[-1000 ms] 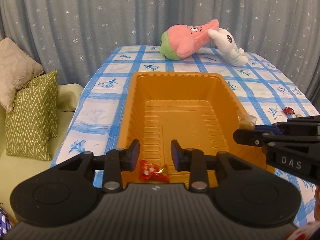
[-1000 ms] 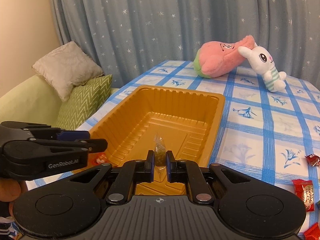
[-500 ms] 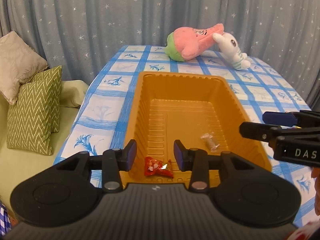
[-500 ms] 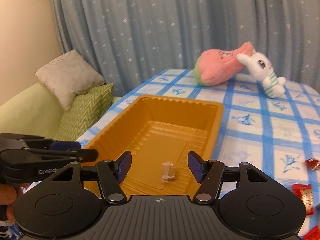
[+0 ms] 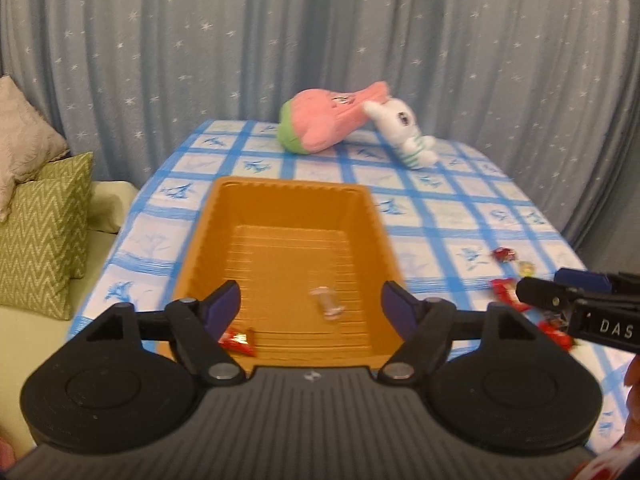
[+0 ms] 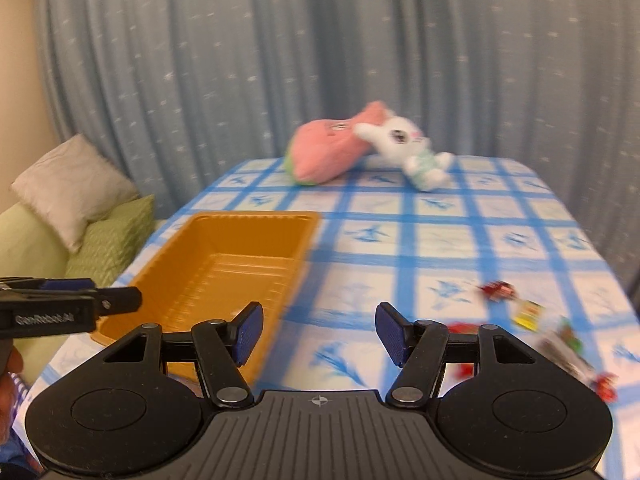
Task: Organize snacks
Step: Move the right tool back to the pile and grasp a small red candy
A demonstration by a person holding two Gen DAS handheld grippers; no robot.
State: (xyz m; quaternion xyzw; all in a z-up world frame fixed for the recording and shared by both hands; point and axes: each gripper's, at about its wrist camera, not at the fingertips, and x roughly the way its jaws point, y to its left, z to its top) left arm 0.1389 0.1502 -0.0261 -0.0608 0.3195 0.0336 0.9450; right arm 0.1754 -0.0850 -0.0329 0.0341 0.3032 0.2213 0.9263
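Now both candies I was carrying a second ago lie in the orange tray (image 5: pixel 208 240): the red-wrapped candy (image 5: pixel 239 340) at its near left corner, the clear-wrapped candy (image 5: pixel 328 302) mid-floor, so two snacks are sorted. My left gripper (image 5: pixel 311 306) hangs over the tray's near end, tilted down, its jaws opening with nothing between them. My right gripper (image 6: pixel 319 330) has swung right off the tray, jaws parted and empty, facing the loose snacks (image 6: pixel 532 316) scattered on the checked tablecloth (image 6: pixel 440 240).
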